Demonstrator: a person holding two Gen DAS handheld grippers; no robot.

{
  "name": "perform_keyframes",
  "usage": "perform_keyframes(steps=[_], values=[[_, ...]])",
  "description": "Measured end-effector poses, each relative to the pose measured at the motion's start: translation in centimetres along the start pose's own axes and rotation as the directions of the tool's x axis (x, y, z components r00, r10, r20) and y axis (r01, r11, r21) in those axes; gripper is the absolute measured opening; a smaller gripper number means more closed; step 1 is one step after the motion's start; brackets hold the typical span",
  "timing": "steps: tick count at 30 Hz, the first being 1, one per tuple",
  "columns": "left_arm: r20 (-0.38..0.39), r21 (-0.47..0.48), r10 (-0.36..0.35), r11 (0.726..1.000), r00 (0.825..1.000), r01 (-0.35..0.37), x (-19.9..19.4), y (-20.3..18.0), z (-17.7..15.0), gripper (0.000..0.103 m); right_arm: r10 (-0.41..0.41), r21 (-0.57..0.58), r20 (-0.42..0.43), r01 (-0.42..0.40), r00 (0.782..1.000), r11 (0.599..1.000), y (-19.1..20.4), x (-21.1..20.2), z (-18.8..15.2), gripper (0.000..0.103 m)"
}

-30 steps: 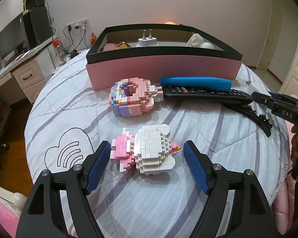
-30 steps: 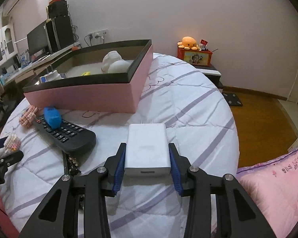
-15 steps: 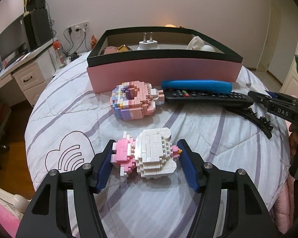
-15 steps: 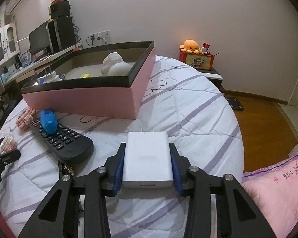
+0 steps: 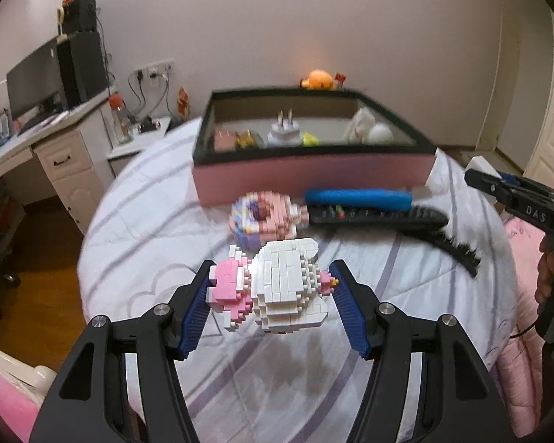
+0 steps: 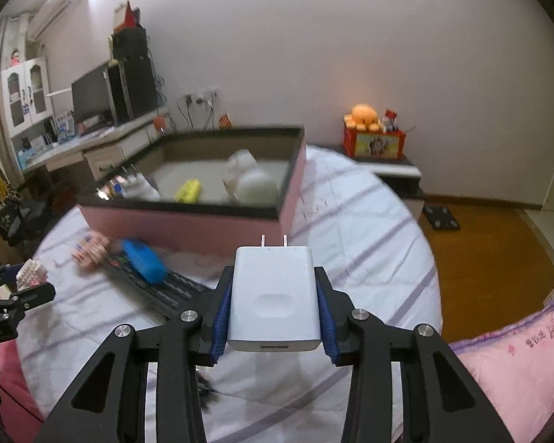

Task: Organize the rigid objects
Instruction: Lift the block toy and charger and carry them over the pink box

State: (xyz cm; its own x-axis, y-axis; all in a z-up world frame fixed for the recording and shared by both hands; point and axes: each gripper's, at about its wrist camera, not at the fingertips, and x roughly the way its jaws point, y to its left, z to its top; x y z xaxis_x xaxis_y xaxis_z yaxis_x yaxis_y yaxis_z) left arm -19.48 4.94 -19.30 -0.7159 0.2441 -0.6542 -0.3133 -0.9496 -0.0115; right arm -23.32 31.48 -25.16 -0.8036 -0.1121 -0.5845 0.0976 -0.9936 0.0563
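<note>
A white and pink brick figure (image 5: 273,291) is pinched between the blue pads of the left gripper (image 5: 271,304) and held clear of the striped bedspread (image 5: 406,277). A white charger (image 6: 274,297) (prongs pointing away) is clamped by the right gripper (image 6: 275,312), likewise lifted. Farther off, the pink box (image 5: 314,173) is seen, with a pastel brick figure (image 5: 266,217) and a remote (image 5: 380,216) just near of it.

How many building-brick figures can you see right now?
2. The white and pink brick figure is clamped in the left tool; the pink ring-shaped brick figure lies on the bed by the pink box. More may hide inside it.
</note>
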Motion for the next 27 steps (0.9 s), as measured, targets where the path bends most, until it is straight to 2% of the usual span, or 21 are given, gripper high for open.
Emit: perform_keyframes(steps=[5,8,13,19,27], values=[[0.125,-0.046,0.063,0.997,0.990,-0.057,-3.8,0.6,2.1,0.063,0.030,-0.041,0.102,-0.026,0.994,0.999,2.1,-3.1,2.0,0.041],[0.216,-0.058,0.092,0.995,0.972,-0.082,-6.7,0.9,3.3,0.063,0.058,-0.064,0.175,-0.048,0.983,0.997,3.5,-5.1,3.5,0.041],[0.308,-0.091,0.159,0.986,0.938,-0.138,-9.7,1.5,5.2,0.063,0.126,-0.086,0.250,-0.108,0.960,0.990,5.3,-7.5,5.6,0.041],[0.350,-0.092,0.204,0.979,0.914,-0.183,-10.9,1.8,6.7,0.063,0.154,-0.136,0.311,-0.116,0.938,0.984,7.6,-9.0,7.1,0.041],[0.380,-0.066,0.189,0.982,0.905,-0.177,-10.8,1.3,8.6,0.063,0.165,-0.152,0.339,-0.119,0.926,0.981,8.5,-9.3,8.3,0.041]])
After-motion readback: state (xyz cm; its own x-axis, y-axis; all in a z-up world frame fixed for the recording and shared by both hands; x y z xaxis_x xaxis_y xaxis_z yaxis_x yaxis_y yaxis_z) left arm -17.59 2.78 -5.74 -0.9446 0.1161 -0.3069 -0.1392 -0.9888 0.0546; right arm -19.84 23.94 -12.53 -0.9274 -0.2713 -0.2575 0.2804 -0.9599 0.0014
